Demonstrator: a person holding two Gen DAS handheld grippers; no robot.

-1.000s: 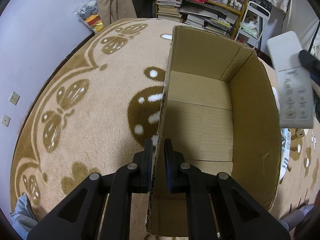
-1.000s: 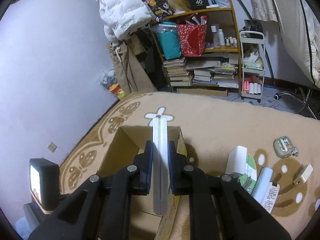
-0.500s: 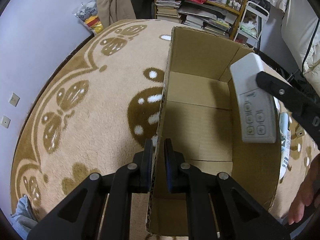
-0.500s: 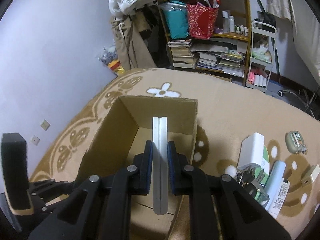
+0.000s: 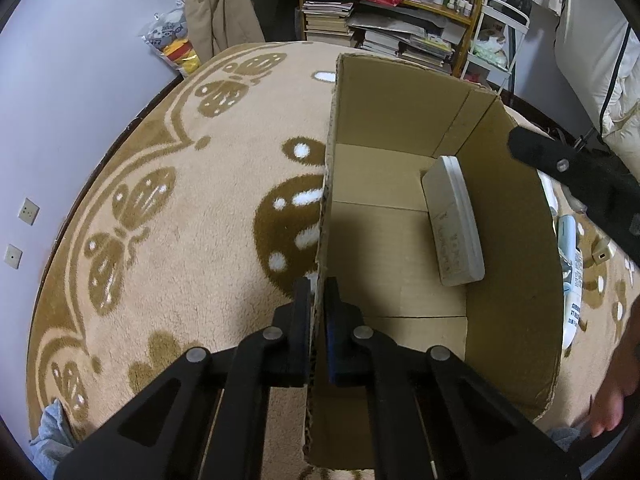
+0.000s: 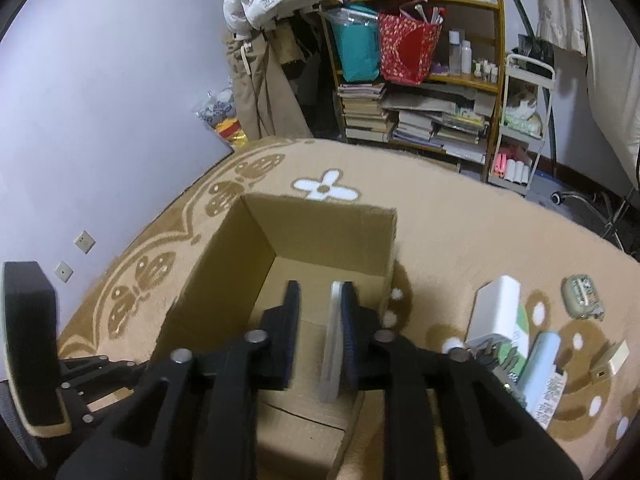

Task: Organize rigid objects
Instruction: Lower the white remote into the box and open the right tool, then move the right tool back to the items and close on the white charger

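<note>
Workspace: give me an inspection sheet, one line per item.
Surface: beige patterned carpet.
Job's things: open cardboard box; white remote lies inside, leaning on the right wall.
Clutter: white box, pale blue tube, small grey-green case, small beige adapter on the carpet beside the box.
Grippers: left gripper shut on the box's left wall; right gripper open above the box, the remote against its right pad.
Cables: nothing seen.
Surroundings: bookshelf, white rack, lilac wall.
</note>
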